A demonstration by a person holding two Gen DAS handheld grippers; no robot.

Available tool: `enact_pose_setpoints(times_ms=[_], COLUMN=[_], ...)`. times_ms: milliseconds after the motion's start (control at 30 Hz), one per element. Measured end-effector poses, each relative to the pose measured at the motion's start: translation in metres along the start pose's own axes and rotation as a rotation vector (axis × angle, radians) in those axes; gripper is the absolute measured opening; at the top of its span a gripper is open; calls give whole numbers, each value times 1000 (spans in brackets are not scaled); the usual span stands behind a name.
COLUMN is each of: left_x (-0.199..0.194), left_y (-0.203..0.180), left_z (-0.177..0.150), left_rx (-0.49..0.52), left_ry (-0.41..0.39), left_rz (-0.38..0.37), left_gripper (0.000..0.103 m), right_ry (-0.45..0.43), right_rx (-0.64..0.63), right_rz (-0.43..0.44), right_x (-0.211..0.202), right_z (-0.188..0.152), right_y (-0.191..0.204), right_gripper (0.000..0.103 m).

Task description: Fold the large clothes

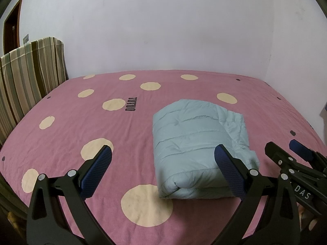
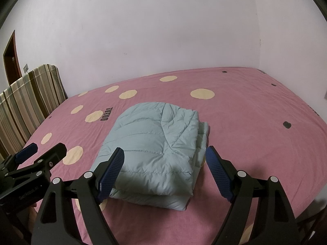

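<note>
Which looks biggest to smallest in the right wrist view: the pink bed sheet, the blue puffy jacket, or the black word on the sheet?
1. Pink bed sheet
2. Folded blue puffy jacket
3. Black word, farther away, but clearly smallest.

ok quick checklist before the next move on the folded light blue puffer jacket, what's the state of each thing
1. Light blue quilted puffer jacket folded into a compact stack: ok.
2. Jacket lying fully on the pink polka-dot bedsheet, away from the edges: ok.
3. Left gripper open, nothing between its pads: ok.
4. Right gripper open, not pinching fabric: ok.
5. Layers aligned on the jacket's right side: not ok, lower edges stick out.
6. Sleeves tucked inside: cannot tell.
</note>
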State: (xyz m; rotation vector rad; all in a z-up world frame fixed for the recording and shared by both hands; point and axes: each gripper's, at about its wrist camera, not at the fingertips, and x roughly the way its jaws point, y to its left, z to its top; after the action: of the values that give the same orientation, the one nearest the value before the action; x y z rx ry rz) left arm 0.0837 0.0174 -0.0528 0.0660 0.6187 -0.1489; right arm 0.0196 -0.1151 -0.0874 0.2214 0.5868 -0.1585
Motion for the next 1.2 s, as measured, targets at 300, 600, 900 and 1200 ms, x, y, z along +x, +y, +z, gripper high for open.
enact_pose_setpoints(times_ms=[300, 600, 900, 1200], left_x=[-2, -1, -4, 6], left_y=[-1, -3, -9, -8], left_z=[-1, 0, -2, -4], left_rx=[2, 7, 31, 24], left_ry=[-9, -3, -22, -16], left_rz=[-2, 19, 16, 19], left_gripper=[100, 100, 100, 101], right_ry=[0, -1, -1, -2], right_rx=[-2, -1, 0, -1], right_rz=[1, 0, -1, 3], right_x=[0, 0, 1, 0], right_z=[1, 1, 0, 0], right_y=[-1, -1, 0, -1], right_gripper=[81, 81, 81, 81])
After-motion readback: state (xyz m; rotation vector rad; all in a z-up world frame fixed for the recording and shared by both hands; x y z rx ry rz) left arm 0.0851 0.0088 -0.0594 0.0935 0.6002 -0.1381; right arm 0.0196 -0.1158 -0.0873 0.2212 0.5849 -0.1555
